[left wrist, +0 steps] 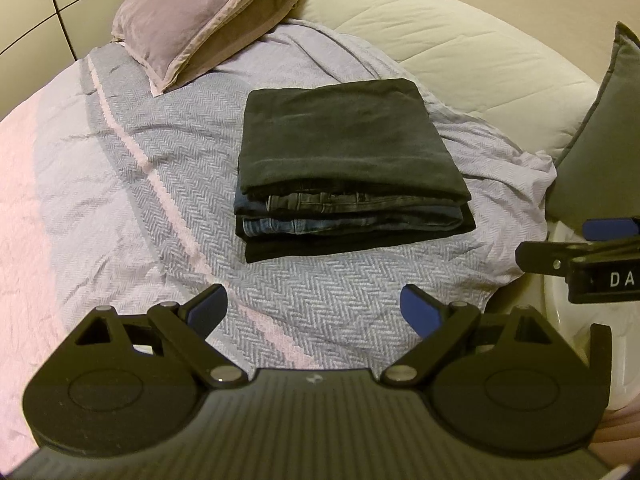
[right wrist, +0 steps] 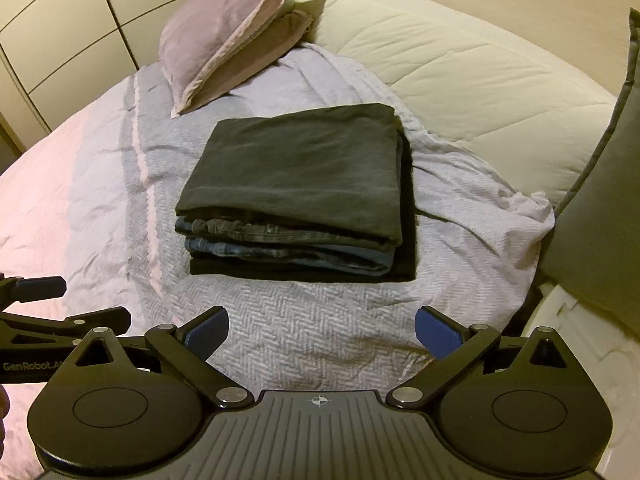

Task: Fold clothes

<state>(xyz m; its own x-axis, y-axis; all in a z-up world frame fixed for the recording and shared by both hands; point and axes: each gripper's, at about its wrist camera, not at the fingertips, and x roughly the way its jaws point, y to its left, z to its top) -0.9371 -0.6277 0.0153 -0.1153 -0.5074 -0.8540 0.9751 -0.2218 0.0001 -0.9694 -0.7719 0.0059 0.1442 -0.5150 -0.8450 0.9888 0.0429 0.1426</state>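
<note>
A neat stack of folded clothes point(left wrist: 344, 168) lies on the grey herringbone blanket point(left wrist: 304, 300) in the middle of the bed. A dark green garment point(left wrist: 340, 136) is on top, folded jeans point(left wrist: 340, 212) under it and a black piece at the bottom. The stack also shows in the right wrist view point(right wrist: 296, 196). My left gripper point(left wrist: 314, 310) is open and empty, a little short of the stack. My right gripper point(right wrist: 322, 334) is open and empty too, just before the stack. It shows at the right edge of the left wrist view point(left wrist: 560, 246).
A mauve pillow point(left wrist: 200, 16) lies at the bed's head on the left. A cream duvet point(left wrist: 460, 40) is bunched at the back right. A dark cushion point(left wrist: 600, 140) stands at the right. Pink sheet point(left wrist: 52, 200) covers the left side. Wardrobe doors point(right wrist: 60, 20) stand behind.
</note>
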